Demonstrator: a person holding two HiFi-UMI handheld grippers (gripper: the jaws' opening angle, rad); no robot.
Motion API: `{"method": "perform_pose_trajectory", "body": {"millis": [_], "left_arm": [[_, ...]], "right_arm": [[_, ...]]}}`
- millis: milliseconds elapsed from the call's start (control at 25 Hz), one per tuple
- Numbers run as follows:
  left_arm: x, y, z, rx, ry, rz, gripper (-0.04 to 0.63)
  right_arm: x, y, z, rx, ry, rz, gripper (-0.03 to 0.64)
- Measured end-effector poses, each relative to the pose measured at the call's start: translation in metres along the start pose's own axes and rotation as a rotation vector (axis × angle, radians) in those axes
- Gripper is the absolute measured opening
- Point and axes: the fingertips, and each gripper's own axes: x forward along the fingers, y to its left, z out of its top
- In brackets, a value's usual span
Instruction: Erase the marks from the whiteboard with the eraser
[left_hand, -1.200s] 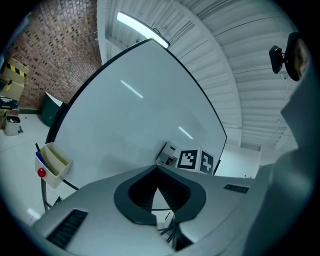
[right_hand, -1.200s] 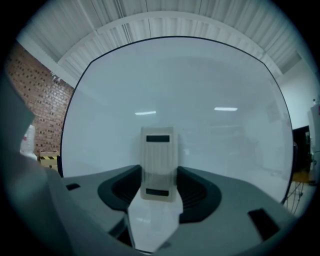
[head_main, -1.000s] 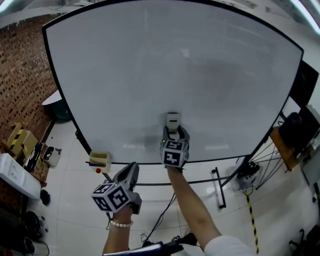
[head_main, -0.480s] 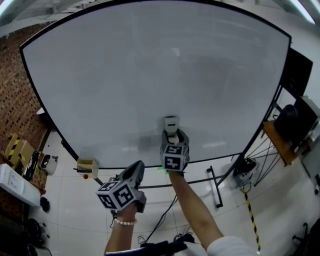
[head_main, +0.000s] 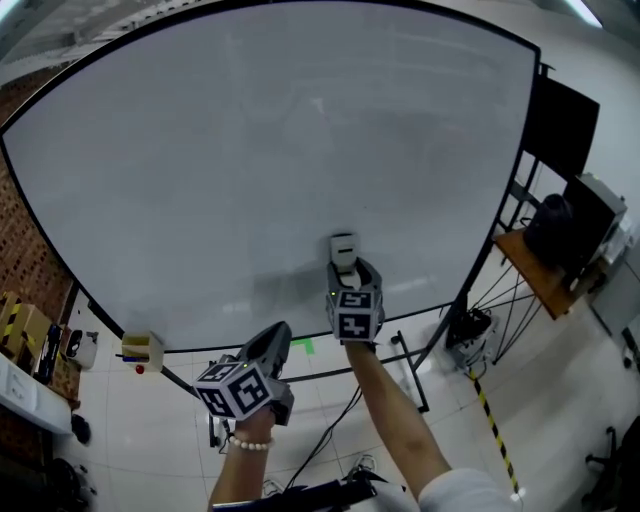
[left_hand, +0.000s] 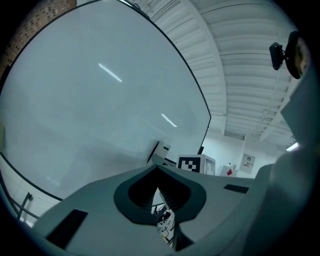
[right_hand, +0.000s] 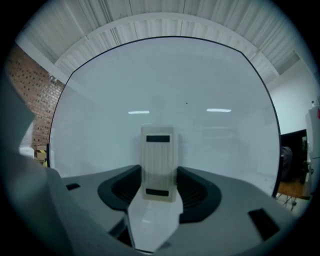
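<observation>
Across nearly the whole head view spreads one large, glossy whiteboard (head_main: 250, 150), smooth and pale grey-white inside a thin black frame, its surface carrying soft streaks of reflected ceiling light. At its lower middle stands one cream plastic eraser (head_main: 344, 247), a rounded rectangular block with a ribbed back and two dark slots, one near each end. The grey moulded right claw (head_main: 347, 265) is clamped on the eraser's lower half; the right gripper view shows both dark, ridged jaw pads against its sides and the block upright before the board. The left claw (head_main: 272, 345), lower left of centre, is off the board. In the left gripper view its jaws stand almost together, with only a thin slit between them and nothing in it. Each of the two claws bears one cube of black-and-white square markers. One beaded white bracelet (head_main: 245, 443) circles the left wrist. A small cream box (head_main: 142, 349) sits at the board's lower left edge, above the pale tiled floor (head_main: 130, 420).
</observation>
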Motion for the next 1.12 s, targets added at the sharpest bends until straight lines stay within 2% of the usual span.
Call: {"method": "perform_pose_trajectory", "body": {"millis": [440,880,1120], "left_arm": [[0.068,-0.059,-0.036,0.014,0.024,-0.043,-0.011],[0.135,-0.103,-0.080,0.009,0.092,-0.096,-0.011],[0.173,-0.127,-0.103,0.031,0.145,-0.142,-0.011]], "right_arm": [[-0.008,-0.104,-0.006,-0.052,0.004,0.036,0.253],[-0.010,-0.216,-0.022,-0.029,0.006,-0.004,0.253],[-0.015,-0.291,-0.027,0.020,-0.001,-0.061,0.253]]}}
